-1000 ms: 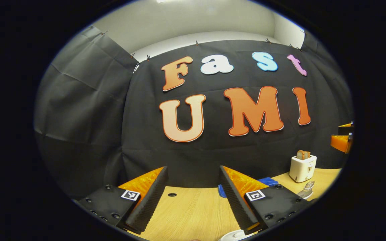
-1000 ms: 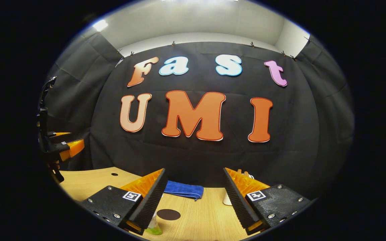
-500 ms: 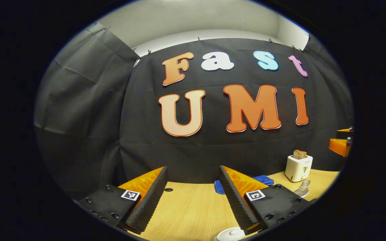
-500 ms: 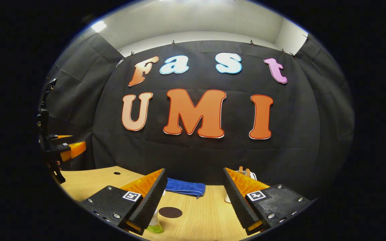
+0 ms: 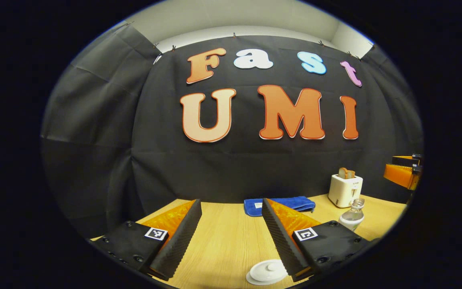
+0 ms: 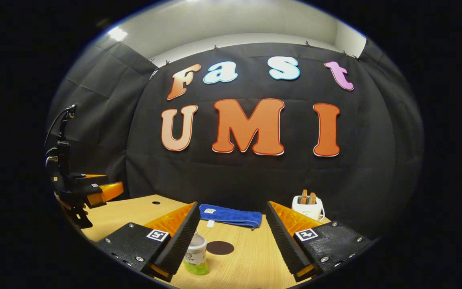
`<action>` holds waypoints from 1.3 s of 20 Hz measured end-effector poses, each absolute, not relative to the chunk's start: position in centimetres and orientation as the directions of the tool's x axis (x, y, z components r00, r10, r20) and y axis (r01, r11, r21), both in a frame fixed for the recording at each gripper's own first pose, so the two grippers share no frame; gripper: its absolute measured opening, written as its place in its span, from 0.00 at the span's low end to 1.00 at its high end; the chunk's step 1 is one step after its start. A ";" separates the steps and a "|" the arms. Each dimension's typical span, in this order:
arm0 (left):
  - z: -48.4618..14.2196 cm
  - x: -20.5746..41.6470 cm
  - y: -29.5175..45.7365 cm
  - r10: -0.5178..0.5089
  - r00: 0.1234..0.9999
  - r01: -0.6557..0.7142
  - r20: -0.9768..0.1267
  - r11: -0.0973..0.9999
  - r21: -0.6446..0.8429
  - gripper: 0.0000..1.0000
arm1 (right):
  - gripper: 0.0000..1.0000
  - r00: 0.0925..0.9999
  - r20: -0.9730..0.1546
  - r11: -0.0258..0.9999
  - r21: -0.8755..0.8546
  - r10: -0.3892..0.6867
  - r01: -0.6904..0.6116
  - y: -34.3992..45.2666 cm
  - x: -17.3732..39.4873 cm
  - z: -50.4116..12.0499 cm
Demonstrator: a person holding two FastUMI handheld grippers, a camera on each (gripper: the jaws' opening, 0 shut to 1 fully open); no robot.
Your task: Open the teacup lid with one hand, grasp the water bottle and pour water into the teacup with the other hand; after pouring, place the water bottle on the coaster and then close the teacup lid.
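The left gripper (image 5: 231,235) hangs with its jaws spread over the wooden table (image 5: 223,241). The white teacup lid (image 5: 267,272) lies near its right finger. Farther right stand the water bottle (image 5: 352,214) and a toaster (image 5: 345,190); a blue cloth (image 5: 255,205) lies by the far wall.

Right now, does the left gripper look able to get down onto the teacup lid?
Probably yes. The left gripper is open above the table, and the teacup lid sits just below its right finger with nothing lying between; it needs a slight shift right.

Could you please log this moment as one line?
left gripper open above lid | right gripper open near bottle | coaster bare
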State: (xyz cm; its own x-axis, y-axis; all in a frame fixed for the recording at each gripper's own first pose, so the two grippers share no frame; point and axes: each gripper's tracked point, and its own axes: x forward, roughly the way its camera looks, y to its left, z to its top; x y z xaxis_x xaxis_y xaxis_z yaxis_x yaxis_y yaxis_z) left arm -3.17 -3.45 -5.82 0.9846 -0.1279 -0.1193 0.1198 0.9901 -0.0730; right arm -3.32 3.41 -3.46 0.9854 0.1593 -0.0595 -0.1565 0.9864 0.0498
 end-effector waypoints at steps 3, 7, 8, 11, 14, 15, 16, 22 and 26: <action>-7.9 -3.9 -5.0 -0.178 0.971 0.168 -0.161 0.983 -0.073 0.99 | 0.99 0.975 -0.087 0.977 0.064 0.207 -0.202 4.9 -3.9 -5.1; -9.8 -4.8 -7.4 -0.247 0.951 0.243 -0.186 0.969 -0.046 0.99 | 0.98 0.963 -0.113 0.968 0.091 0.244 -0.234 5.9 -4.4 -6.9; -10.4 -5.0 -8.1 -0.261 0.945 0.260 -0.198 0.965 -0.034 0.99 | 0.99 0.960 -0.123 0.966 0.098 0.249 -0.238 6.0 -4.4 -7.3; -12.5 -5.8 -9.2 -0.286 0.929 0.293 -0.236 0.956 -0.005 0.99 | 0.98 0.951 -0.145 0.961 0.104 0.271 -0.258 6.5 -4.6 -8.5; -14.8 -6.1 -9.9 -0.299 0.908 0.312 -0.295 0.950 -0.003 0.99 | 0.99 0.946 -0.158 0.958 0.083 0.283 -0.273 6.9 -4.9 -9.3; -15.5 -6.0 -10.1 -0.304 0.899 0.318 -0.317 0.948 -0.007 0.99 | 0.99 0.944 -0.163 0.958 0.076 0.286 -0.277 7.0 -4.9 -9.6; -16.3 -6.1 -10.2 -0.310 0.889 0.323 -0.337 0.946 -0.017 1.00 | 0.99 0.942 -0.169 0.956 0.074 0.291 -0.283 7.3 -5.0 -9.8; -19.0 -6.9 -11.1 -0.331 0.850 0.361 -0.410 0.933 -0.004 0.89 | 0.99 0.927 -0.209 0.950 0.089 0.311 -0.299 7.8 -5.0 -11.8; -20.5 -7.1 -11.5 -0.331 0.832 0.374 -0.445 0.927 0.010 0.77 | 0.99 0.925 -0.220 0.950 0.092 0.311 -0.298 7.6 -5.0 -12.4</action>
